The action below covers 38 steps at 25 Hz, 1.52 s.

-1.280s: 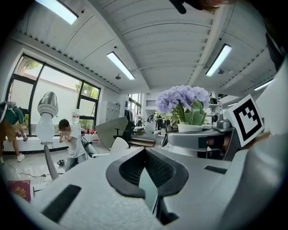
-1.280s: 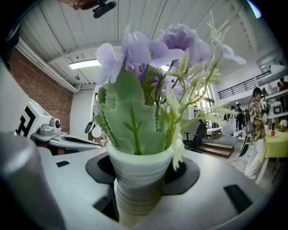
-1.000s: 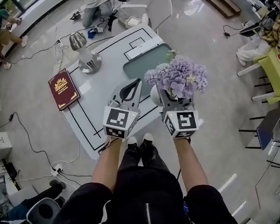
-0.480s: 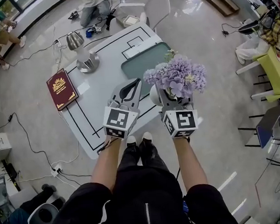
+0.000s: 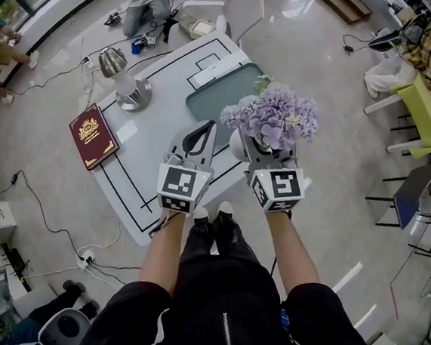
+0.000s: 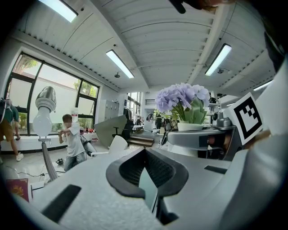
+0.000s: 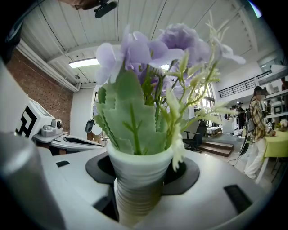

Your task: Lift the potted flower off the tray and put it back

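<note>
Right gripper (image 5: 257,150) clamped on potted flower (image 5: 272,117), held in air over table's (image 5: 149,155) near right edge, clear of tray (image 5: 215,103). No shift over last second; return to tray likely remains. Left gripper (image 5: 199,138) jaws together, empty.

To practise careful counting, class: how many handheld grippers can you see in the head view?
2. The left gripper is empty, left of centre over the table; the right gripper, beside it, grips the potted flower.

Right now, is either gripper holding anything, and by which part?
Right gripper holds the potted flower by its pot, below the rim; left gripper is empty.
</note>
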Motion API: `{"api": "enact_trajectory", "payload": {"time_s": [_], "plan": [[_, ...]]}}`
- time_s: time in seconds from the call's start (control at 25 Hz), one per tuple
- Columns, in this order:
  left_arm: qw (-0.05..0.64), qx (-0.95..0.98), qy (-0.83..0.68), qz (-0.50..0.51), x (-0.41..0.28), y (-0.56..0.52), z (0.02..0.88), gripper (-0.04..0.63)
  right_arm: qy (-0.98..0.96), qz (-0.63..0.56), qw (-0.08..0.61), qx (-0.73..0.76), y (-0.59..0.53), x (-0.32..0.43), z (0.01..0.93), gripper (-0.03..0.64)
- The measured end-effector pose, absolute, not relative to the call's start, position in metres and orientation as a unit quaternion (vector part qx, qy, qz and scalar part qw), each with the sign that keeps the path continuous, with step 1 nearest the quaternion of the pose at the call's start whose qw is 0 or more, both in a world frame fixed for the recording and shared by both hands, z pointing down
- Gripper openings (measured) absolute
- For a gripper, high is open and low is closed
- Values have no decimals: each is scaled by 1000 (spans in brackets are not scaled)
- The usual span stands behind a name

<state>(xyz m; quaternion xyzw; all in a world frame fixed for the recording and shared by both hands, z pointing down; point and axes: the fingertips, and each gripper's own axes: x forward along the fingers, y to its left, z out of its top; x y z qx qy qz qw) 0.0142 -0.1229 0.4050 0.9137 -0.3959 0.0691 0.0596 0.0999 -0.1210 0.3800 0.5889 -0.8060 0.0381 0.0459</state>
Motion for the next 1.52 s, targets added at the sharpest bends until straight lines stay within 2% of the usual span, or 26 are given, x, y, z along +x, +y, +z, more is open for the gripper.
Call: {"api": "enact_trajectory", "payload": {"time_s": [0.76,1.52], "plan": [[78,899,-424,73,-7,-141,421,5,-813,45,56,577,-168,104,404,241],[109,873,-468,83,-38,-159,445,5,-826,31,71,558,-258,101,478,239]]}}
